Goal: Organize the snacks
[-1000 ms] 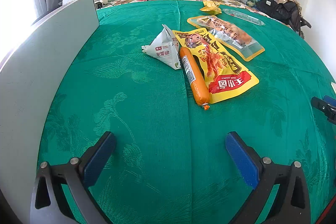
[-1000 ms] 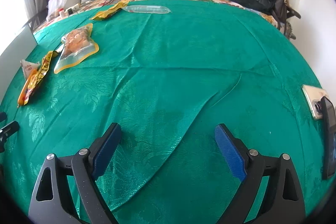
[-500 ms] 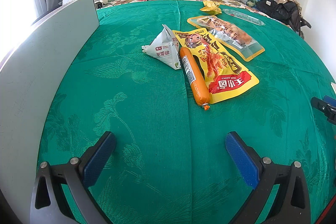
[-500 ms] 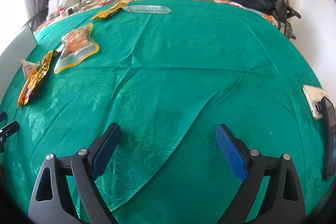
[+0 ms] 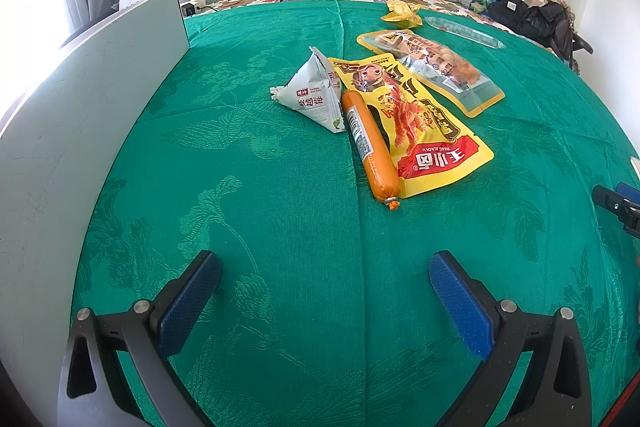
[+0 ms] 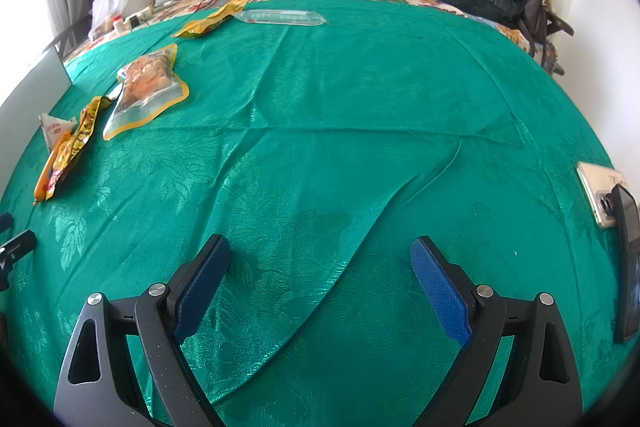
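The orange sausage (image 5: pixel 370 149) lies at twelve o'clock from the left gripper (image 5: pixel 325 285), touching the yellow pouch (image 5: pixel 416 125) at its three o'clock and the white triangular packet (image 5: pixel 316 95) at eleven. Both the left gripper and the right gripper (image 6: pixel 320 265) hover spread wide and empty above the green cloth (image 6: pixel 340 115).

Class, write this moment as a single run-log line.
left gripper: open, empty | right gripper: open, empty | sausage: untouched, on yellow pouch's edge

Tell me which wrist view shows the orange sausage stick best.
The left wrist view: the orange sausage stick lies ahead, full length, overlapping the yellow pouch. In the right wrist view it is a thin sliver at the far left edge, mostly hidden by that pouch.
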